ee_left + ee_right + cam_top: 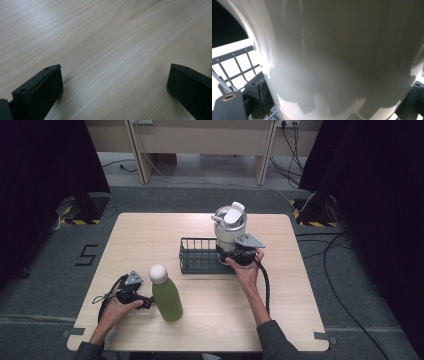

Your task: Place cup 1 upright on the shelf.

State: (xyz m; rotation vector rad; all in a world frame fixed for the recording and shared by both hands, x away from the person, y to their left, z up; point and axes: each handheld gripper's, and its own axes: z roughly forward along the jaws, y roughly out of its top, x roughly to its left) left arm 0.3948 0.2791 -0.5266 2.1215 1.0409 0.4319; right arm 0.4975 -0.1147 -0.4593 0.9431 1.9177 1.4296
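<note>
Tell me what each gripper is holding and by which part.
The right gripper clamps the white tumbler by its lower body, at the wire basket. The left gripper holds nothing.

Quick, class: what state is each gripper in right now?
Left gripper: open, jaws wide apart over the bare table.
Right gripper: shut on the white tumbler, at the wire basket.

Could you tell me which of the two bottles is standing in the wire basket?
The white tumbler with the flip lid; the green bottle stands on the bare table.
</note>
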